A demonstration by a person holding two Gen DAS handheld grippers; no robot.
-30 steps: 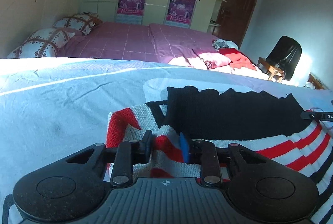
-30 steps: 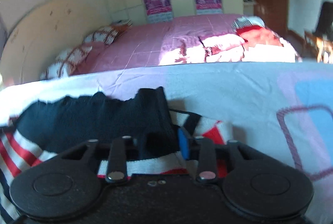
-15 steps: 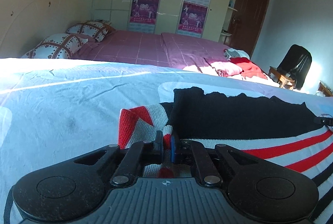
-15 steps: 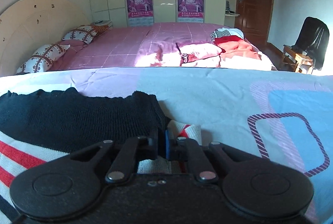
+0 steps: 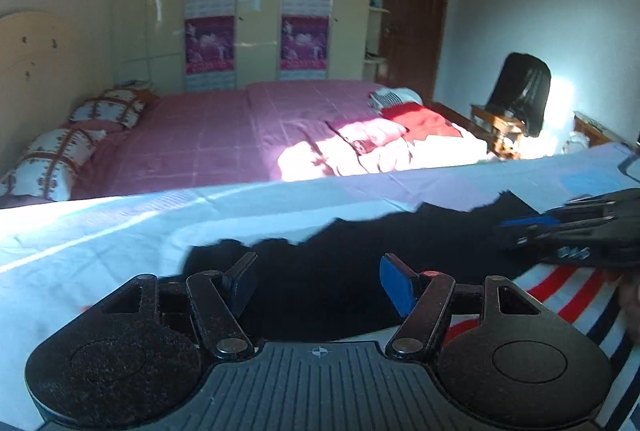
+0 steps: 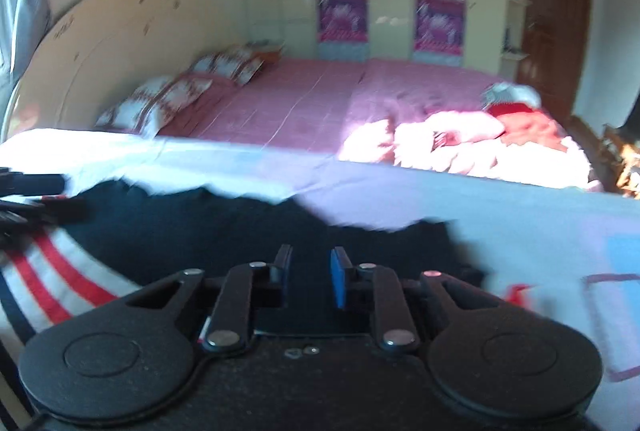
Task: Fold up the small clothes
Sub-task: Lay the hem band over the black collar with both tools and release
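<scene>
I am holding both hand-held grippers over a small knitted garment with a black panel and red, white and navy stripes (image 5: 340, 283), which is lying flat on the pale blue bedsheet (image 5: 100, 251) directly ahead of and below both tools. The left gripper (image 5: 318, 281) is standing with its jaws spread wide and nothing between them, the black panel lying just beyond and beneath its fingertips. The right gripper (image 6: 308, 275) is showing a narrower gap, parted and empty as well, and is hovering over the same black panel. The garment's long axis is running left to right across both views, with its ragged dark far edge facing away from me and its striped part (image 5: 560, 295) curving toward me. Each gripper is sitting near one end of that axis, the left toward the left end and the right toward the right end, so I am judging neither to be clearly nearer; in the left wrist view the right tool is entering from the right edge above the stripes. The sheet is looking soft and lightly creased, with a purple-outlined square print (image 6: 612, 327) at the right. Beyond it, a bed with a pink checked cover (image 5: 224, 135), patterned pillows (image 5: 52, 159), cream wardrobes with magenta posters (image 5: 304, 7) and a brown door (image 5: 412, 19) are filling the room.
</scene>
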